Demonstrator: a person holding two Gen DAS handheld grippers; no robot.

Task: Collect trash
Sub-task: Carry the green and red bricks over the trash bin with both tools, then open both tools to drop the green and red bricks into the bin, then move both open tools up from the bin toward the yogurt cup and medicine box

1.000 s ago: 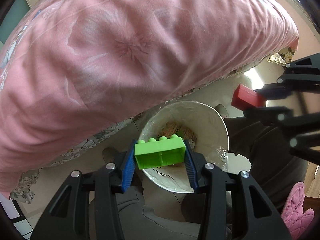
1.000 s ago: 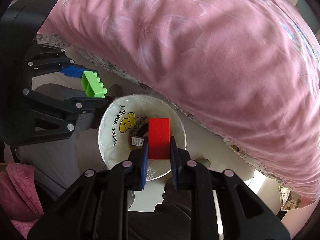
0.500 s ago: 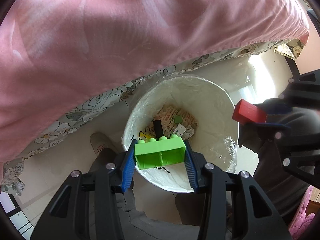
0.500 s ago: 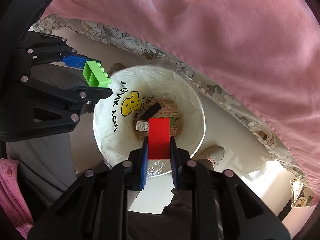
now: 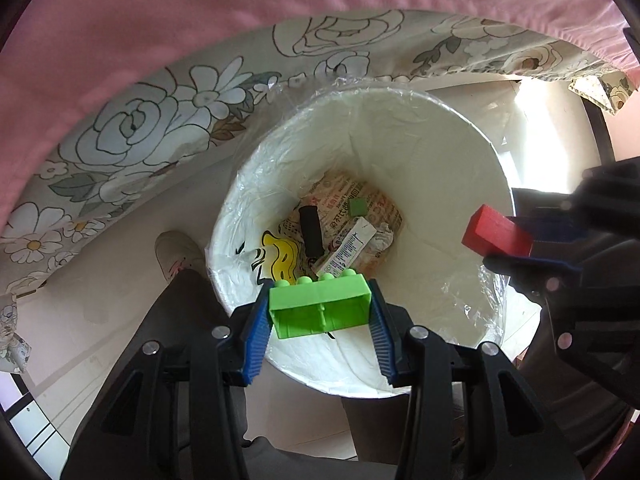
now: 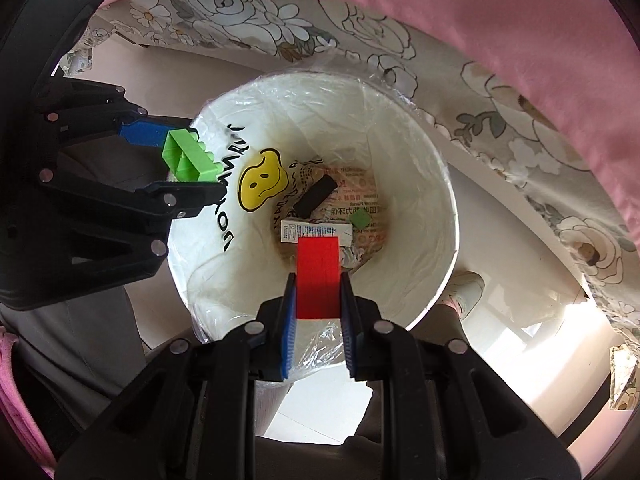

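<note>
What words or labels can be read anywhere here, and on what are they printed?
White plastic-lined waste bin: black hand-drawn letters beside a yellow smiley face, seen upside down and partly hidden; not readable for certain.
Crumpled printed wrapper at the bin's bottom: red and dark Chinese print, too small to read.
Small white box: blue print and a barcode, too small.
Green studded toy brick and red rectangular block: no text.

lime green toy brick (image 5: 320, 310), red block (image 6: 319, 276), white bin (image 6: 420, 184) with yellow smiley (image 6: 262, 184), pink quilt (image 5: 200, 20), grey-white floral sheet (image 5: 152, 120).
</note>
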